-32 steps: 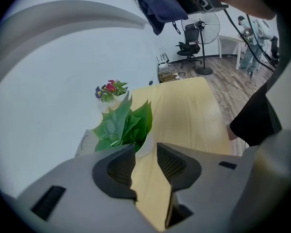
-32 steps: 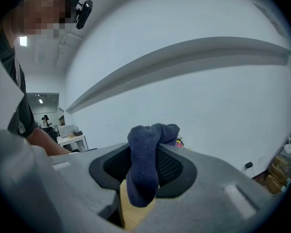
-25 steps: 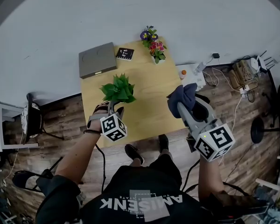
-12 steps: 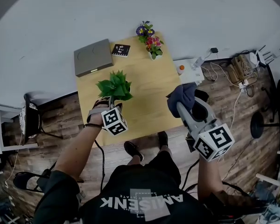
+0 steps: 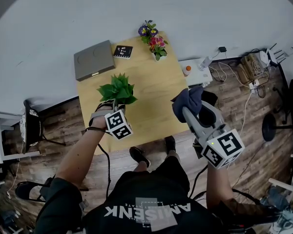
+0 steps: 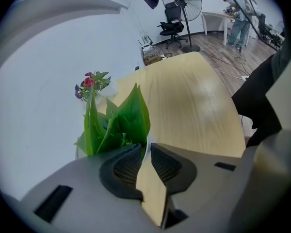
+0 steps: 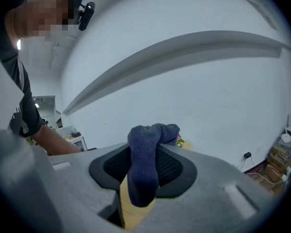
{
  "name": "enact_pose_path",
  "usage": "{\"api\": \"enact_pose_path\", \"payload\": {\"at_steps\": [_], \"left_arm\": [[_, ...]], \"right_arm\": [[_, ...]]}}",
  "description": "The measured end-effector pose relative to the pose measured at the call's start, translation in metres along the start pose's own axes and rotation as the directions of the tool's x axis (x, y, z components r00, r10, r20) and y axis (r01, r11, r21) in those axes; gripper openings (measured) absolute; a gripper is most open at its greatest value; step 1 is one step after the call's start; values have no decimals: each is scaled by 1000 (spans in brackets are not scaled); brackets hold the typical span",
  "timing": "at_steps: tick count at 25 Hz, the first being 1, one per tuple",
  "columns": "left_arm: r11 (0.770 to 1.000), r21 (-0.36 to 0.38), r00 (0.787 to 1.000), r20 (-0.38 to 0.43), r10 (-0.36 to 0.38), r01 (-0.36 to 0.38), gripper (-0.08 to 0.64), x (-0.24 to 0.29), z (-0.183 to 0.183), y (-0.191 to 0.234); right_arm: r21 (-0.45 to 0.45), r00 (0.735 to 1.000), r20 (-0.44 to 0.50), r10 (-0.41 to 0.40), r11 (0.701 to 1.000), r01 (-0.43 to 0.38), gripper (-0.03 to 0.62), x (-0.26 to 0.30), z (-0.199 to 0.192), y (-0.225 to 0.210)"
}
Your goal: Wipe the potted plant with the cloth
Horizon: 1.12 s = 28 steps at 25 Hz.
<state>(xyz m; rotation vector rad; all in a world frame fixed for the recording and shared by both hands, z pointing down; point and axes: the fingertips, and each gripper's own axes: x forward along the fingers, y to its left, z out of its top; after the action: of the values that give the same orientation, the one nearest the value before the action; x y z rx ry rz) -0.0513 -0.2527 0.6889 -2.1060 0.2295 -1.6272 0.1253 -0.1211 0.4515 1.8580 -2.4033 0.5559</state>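
Observation:
The potted plant (image 5: 117, 89) has broad green leaves and stands on the near left part of the wooden table (image 5: 154, 89). My left gripper (image 5: 115, 107) points steeply down at its base. In the left gripper view the leaves (image 6: 123, 120) rise just past the left gripper (image 6: 145, 152). Its jaws have just been closing and now stand narrow, pinching a pale sliver at the plant's base. The pot is mostly hidden under the jaw. My right gripper (image 5: 186, 110) hovers at the table's right edge, shut on a dark blue cloth (image 5: 188, 99). The cloth (image 7: 144, 171) hangs bunched between the pads.
A grey flat box (image 5: 93, 60), a small black booklet (image 5: 122, 51) and a vase of flowers (image 5: 154, 42) stand along the table's far edge. A white unit (image 5: 195, 69) and cables (image 5: 249, 74) lie to the right. A chair (image 5: 33, 126) stands left.
The left gripper has sunk a little at the plant's base. The right gripper with the cloth has kept its place. The table sits further left in the head view.

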Motion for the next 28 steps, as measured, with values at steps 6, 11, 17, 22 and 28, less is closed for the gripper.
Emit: {"api": "enact_pose_path", "payload": {"at_steps": [6,11,17,22,28], "left_arm": [[999,-34,1000,1,4,-4,21,1,2,4],[998,-60,1000,11,-29,29,19,-1,1,5],[990,-109,995,51,-82,87,20,-23,4,7],[984,-104,979,154,-131,148,18,-73,19,10],[991,-33,964,237,-121,132,18,-146,41,24]], "right_arm": [[7,1000,-2,-4,1000,4,133,0,-5,-2],[8,1000,-1,-11,1000,11,133,0,-5,-3],[-9,1000,11,4,1000,-4,133,0,6,1],[-39,999,33,40,998,-38,133,0,23,11],[-86,995,59,81,993,-76,133,2,52,15]]}}
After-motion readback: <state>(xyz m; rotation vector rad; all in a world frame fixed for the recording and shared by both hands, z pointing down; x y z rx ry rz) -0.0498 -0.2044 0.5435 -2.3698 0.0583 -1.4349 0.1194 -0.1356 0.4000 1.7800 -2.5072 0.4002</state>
